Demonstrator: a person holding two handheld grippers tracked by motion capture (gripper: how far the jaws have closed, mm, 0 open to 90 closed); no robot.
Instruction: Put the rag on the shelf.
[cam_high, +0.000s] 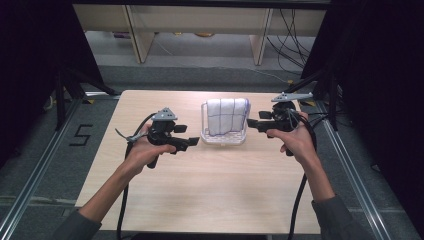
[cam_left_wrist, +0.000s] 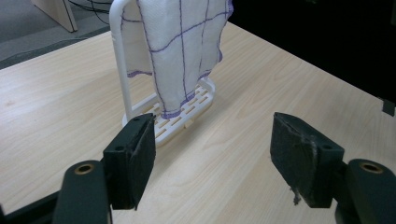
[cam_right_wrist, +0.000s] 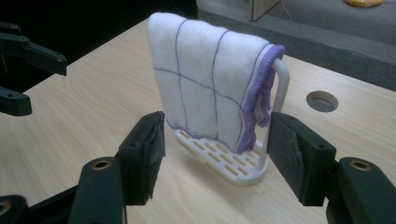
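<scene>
A white cloth with thin purple grid lines and a purple hem (cam_high: 227, 116) hangs folded over the top bar of a white plastic rack with a slotted base (cam_high: 223, 138). The rack stands upright on the pale wooden table (cam_high: 200, 190), toward its far middle. The cloth drapes down both sides of the bar, and its lower edge ends just above the slotted base.

The left gripper (cam_high: 192, 143), black with a grey three-cornered plate on top, is held in the person's left hand (cam_high: 142, 152) just left of the rack, pointing toward it. In the left gripper view its padded jaws stand well apart with nothing between them; the rack lies ahead of them, near but not touched.

The right gripper (cam_high: 252, 123), of the same build, is held in the right hand (cam_high: 296, 140) just right of the rack, level with the hanging cloth. In the right gripper view its jaws are likewise spread, empty, with the cloth and rack framed in the gap beyond them. A round hole (cam_right_wrist: 322, 101) shows in the table surface behind the rack.
</scene>
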